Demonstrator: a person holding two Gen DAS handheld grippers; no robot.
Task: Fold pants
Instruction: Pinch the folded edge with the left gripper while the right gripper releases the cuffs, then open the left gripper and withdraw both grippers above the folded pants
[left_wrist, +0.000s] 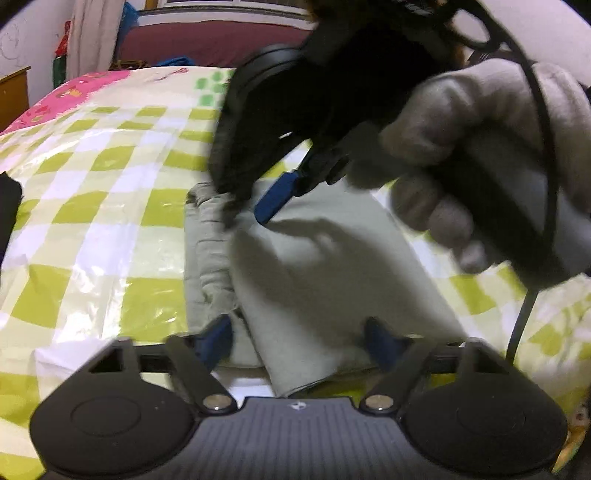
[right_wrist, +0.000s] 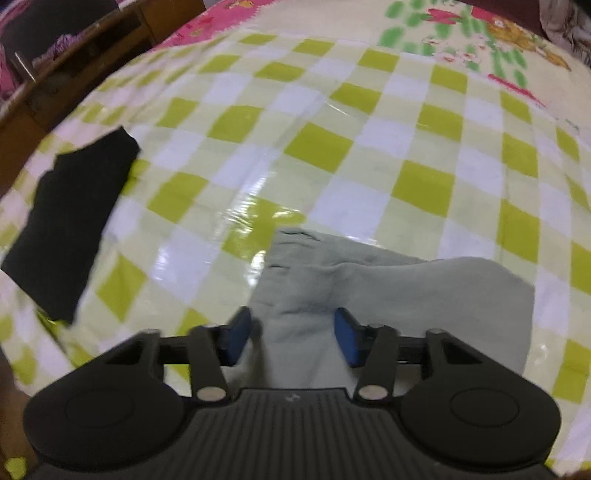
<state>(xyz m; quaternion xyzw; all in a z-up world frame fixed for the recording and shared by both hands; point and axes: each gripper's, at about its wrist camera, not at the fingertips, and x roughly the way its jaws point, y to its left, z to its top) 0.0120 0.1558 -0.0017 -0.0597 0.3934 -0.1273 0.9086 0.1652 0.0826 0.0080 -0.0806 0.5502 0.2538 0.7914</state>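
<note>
Grey folded pants (left_wrist: 325, 266) lie flat on the checked bed cover (left_wrist: 110, 206). My left gripper (left_wrist: 299, 341) sits low at their near edge, blue pads wide apart, cloth lying loose between them. A grey-gloved hand (left_wrist: 480, 147) holds my right gripper (left_wrist: 251, 214) tilted down onto the pants' far left corner. In the right wrist view the right gripper (right_wrist: 291, 339) straddles a raised ridge of the pants (right_wrist: 424, 295). Its blue pads (right_wrist: 347, 341) stand apart and I see no pinch on the cloth.
A black cloth (right_wrist: 70, 229) lies on the cover to the left, its edge also visible in the left wrist view (left_wrist: 7, 214). Wooden furniture (right_wrist: 74, 66) borders the bed at the upper left. A maroon headboard (left_wrist: 207, 44) stands at the far end. A black cable (left_wrist: 543, 147) hangs by the gloved hand.
</note>
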